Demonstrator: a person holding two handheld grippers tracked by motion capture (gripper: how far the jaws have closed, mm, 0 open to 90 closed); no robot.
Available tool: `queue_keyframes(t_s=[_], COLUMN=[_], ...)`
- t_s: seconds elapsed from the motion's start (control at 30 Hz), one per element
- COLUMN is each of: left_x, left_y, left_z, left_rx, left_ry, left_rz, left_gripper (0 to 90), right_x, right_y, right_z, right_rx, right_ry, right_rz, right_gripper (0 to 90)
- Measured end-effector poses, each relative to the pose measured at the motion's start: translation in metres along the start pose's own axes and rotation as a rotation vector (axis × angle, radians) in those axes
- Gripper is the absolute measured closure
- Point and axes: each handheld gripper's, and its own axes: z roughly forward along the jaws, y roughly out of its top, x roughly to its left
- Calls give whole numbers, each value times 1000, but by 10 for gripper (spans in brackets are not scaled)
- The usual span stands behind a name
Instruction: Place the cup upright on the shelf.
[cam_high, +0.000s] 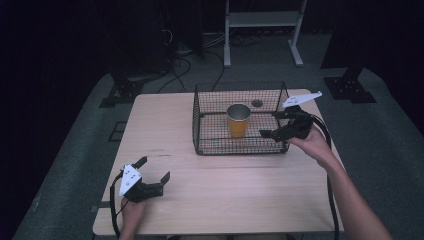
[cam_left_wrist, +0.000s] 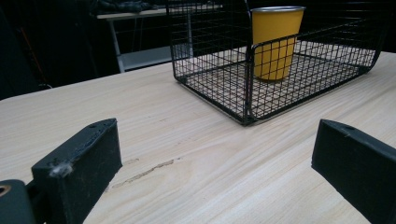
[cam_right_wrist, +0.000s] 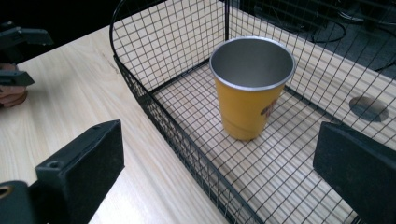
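cup (cam_right_wrist: 251, 88) upright inside wire basket (cam_high: 200, 125), easy to reach | right claw (cam_high: 274, 123) apart at basket's side, aimed at cup | left claw (cam_high: 154, 168) apart, idle over tabletop (cam_high: 225, 190)

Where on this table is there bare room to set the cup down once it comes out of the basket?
The table lies bare left of the wire basket, and along the front strip between the basket and the left hand-held gripper. It is crowded at the basket's right side, where the right hand-held gripper reaches over the rim toward the yellow cup.
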Motion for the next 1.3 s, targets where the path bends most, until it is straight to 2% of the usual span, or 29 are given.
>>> queue_keyframes(t_s=[0.33,0.83,1.3], left_x=[0,0,-1], left_y=[0,0,0], left_z=[0,0,0], left_rx=[1,1,3], left_ry=[1,1,1], left_rz=[2,3,6], left_gripper=[8,8,8], right_x=[0,0,-1], right_y=[-25,-55,-85], right_z=[-7,-23,-28], right_rx=[12,-14,-18], right_ry=[10,13,17], right_rz=[19,58,86], right_gripper=[15,15,15])
